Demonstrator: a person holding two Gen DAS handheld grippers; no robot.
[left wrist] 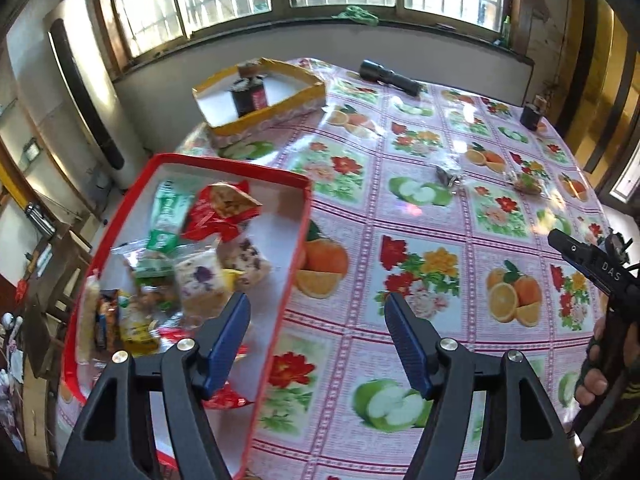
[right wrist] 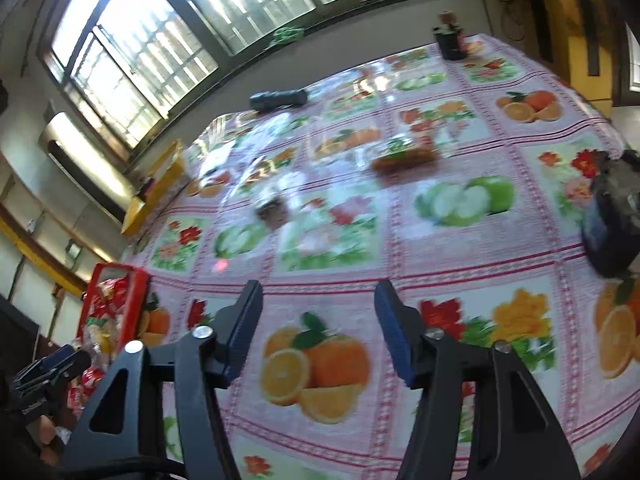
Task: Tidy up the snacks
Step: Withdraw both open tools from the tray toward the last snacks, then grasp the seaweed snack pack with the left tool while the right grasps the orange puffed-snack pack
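A red tray (left wrist: 298, 240) at the table's left holds several wrapped snacks, among them a red packet (left wrist: 218, 212), a green packet (left wrist: 168, 216) and clear-wrapped cakes (left wrist: 200, 276). My left gripper (left wrist: 318, 326) is open and empty, over the tray's right edge. Two clear-wrapped snacks lie loose on the tablecloth: a dark one (left wrist: 448, 176) (right wrist: 274, 208) and a brown one (left wrist: 528, 182) (right wrist: 404, 156). My right gripper (right wrist: 320, 320) is open and empty above the cloth, short of both. It also shows in the left wrist view (left wrist: 592, 268). The red tray also shows in the right wrist view (right wrist: 136, 300).
A yellow-rimmed box (left wrist: 260, 120) (right wrist: 160, 184) with a dark packet inside stands at the back left. A black flashlight (left wrist: 390, 76) (right wrist: 278, 100) lies near the far edge. A small dark jar (left wrist: 532, 114) (right wrist: 450, 42) stands at the back right. A dark object (right wrist: 612, 220) sits at the right edge.
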